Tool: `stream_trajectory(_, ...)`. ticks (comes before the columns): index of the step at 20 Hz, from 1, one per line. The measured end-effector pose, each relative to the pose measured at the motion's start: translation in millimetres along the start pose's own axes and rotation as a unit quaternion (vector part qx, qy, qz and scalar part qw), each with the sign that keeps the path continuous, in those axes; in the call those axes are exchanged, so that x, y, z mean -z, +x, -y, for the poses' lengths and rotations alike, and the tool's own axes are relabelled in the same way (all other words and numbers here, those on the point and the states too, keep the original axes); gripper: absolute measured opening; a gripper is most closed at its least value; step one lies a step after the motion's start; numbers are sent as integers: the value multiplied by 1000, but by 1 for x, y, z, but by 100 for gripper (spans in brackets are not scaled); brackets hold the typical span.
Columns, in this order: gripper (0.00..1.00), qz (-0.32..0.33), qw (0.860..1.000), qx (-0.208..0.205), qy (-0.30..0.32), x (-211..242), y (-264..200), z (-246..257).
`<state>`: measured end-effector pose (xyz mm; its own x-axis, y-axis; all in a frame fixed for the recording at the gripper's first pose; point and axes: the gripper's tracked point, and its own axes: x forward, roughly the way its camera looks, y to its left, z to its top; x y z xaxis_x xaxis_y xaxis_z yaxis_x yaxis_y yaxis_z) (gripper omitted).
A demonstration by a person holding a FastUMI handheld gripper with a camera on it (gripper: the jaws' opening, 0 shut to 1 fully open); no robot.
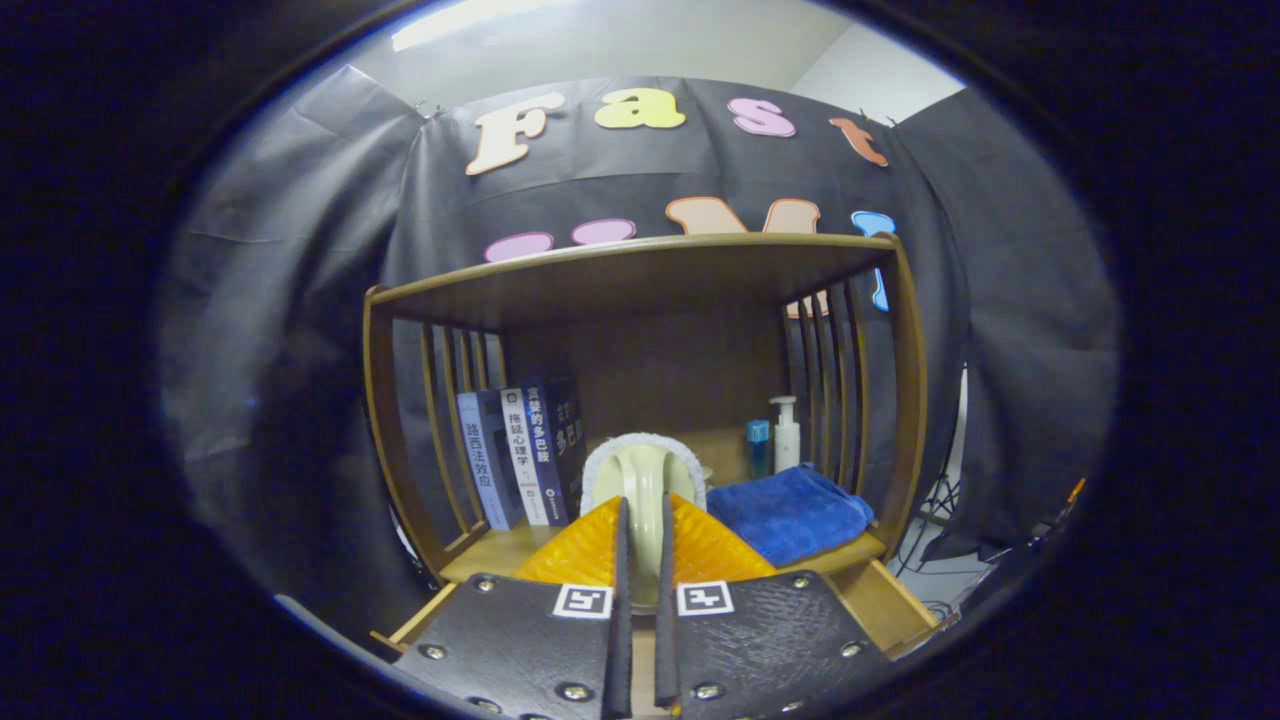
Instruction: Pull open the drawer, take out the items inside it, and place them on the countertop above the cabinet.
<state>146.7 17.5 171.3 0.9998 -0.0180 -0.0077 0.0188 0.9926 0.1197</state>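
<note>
My gripper (640, 575) is shut on a pale green arched handle (641, 478) with a white fluffy pad (690, 458) behind it, some kind of brush or scrubber. Both fingers (620, 610) press on the handle from either side. The held item hangs just above the front of the wooden countertop (495, 552), under the shelf's top board (640, 268). Below the fingers, the wooden rails of the pulled-out drawer (893, 600) run toward me; the fingers hide its inside.
Several books (520, 458) stand at the countertop's left. A folded blue towel (790, 512) lies at the right, with a white pump bottle (786, 432) and a small blue bottle (758, 445) behind it. Slatted wooden sides (905, 400) close in both ends.
</note>
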Motion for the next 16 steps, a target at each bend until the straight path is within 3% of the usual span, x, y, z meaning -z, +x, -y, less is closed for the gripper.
stream_trajectory(5, 9, -72, 997, 24, -20, 18, 61, 12)
stream_trajectory(9, 10, -148, 987, 29, -53, 72, 104, 13)
stream_trajectory(13, 10, -208, 977, 31, -46, 138, 127, 9)
stream_trajectory(16, 10, -172, 983, 25, -61, 142, 153, 7)
